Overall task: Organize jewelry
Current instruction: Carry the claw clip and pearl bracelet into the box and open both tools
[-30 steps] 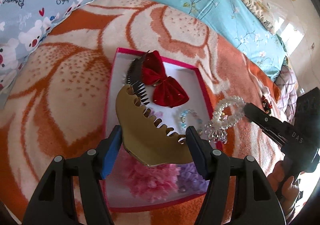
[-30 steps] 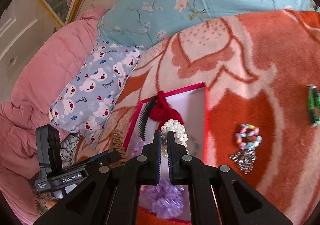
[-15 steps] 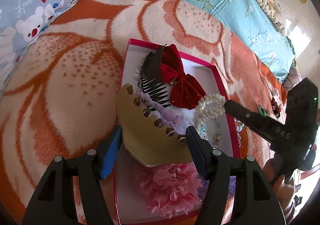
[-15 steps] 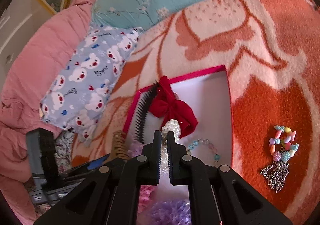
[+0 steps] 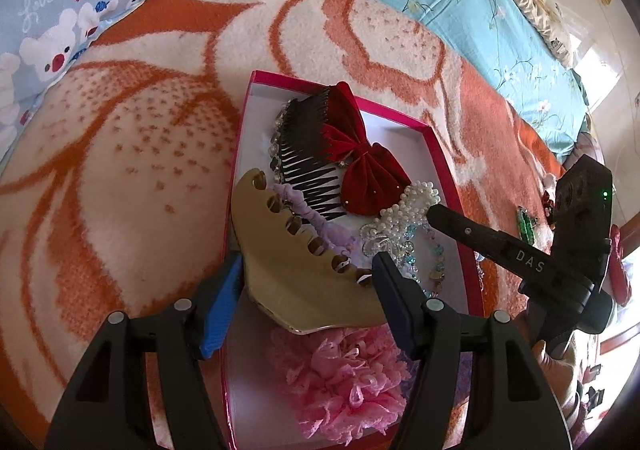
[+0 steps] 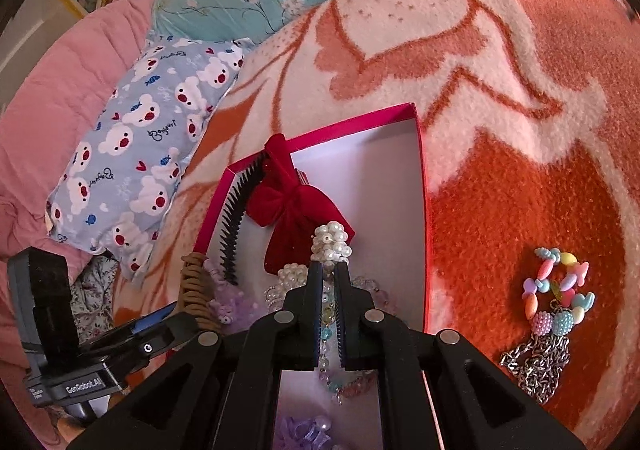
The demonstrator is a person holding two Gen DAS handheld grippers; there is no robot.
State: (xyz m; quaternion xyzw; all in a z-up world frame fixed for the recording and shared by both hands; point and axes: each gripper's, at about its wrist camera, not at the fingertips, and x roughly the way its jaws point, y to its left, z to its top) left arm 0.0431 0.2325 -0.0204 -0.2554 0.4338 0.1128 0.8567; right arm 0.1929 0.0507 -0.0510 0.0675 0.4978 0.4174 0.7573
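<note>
Lowering since earlier, right tool [image 6: 329,270] (pinching pearl scrunchie [image 6: 330,244]) reaches box [image 6: 420,153].

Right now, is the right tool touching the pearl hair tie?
Touching. In the right wrist view the right tool is shut on the pearl hair tie, pearls bulging past its tips.

— How did I have the left gripper [image 5: 306,286] at that point?

— Angled down, its jaws standing wide and clamped on the broad tan hair claw [image 5: 296,262], one pad at each end of it.

— And the right gripper [image 6: 329,292]?

— I had it tipped down too, its two fingers [image 6: 310,290] drawn nearly together, pinching the pearl hair tie [image 6: 330,244] at their tips. From the left camera, it reached in from the right side, with my hand [image 5: 560,366] partly visible beneath its body.
</note>
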